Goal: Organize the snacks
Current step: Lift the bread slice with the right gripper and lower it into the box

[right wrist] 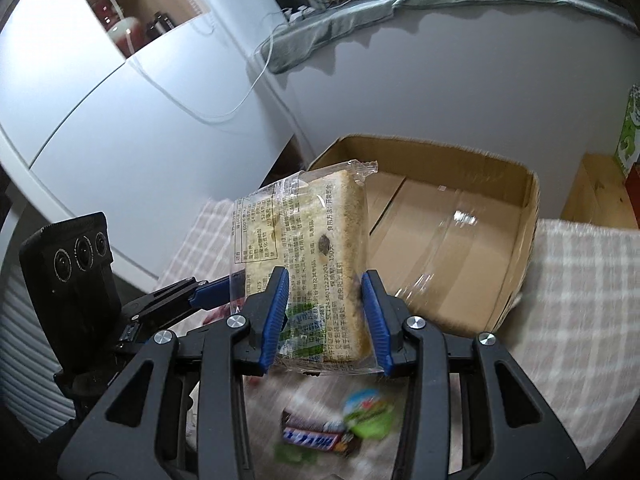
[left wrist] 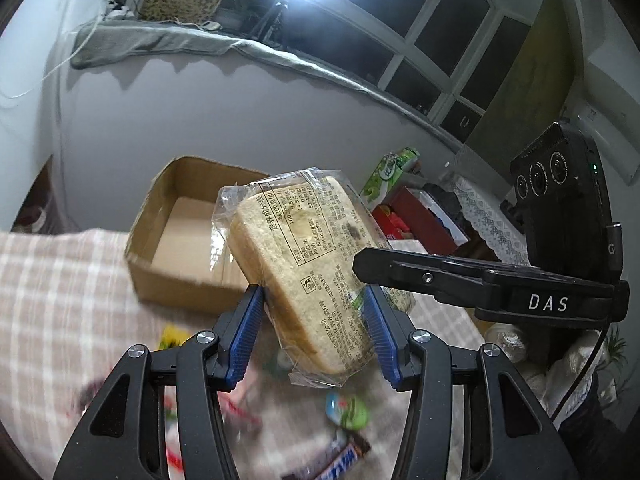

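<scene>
Above the checked desk, toward its near left, we log loose snacks lying under the left tool. They are smeared by motion. We can make out a red-and-white wrapper, a green-lidded cup and a dark chocolate bar, little more.

Left tool: blue pads pinching the lower part of the bread packet, which is clear of the desk and tilted, label side toward the camera.

Behind and left of the packet sits the open cardboard box, with nothing visible on its taped floor. We take it for the destination.

Right tool: its pads bracket the same packet at the lower end. We judge it is pinching too, though only the right pad shows plain contact.

Step in hand, as we read it: carry the packet over the near wall of the box and set it down.
- Keep the pinch light; soft bread will crush.
- Move both tools together so the wrapper does not twist or tear.
- Clear the box rim before lowering, and lay the packet flat against one wall to leave room.

Far right: a green carton and a red box among clutter we cannot sort out.

Hidden or doubtful: the packet's underside, the near inner corner of the box, and most of the label print.
</scene>
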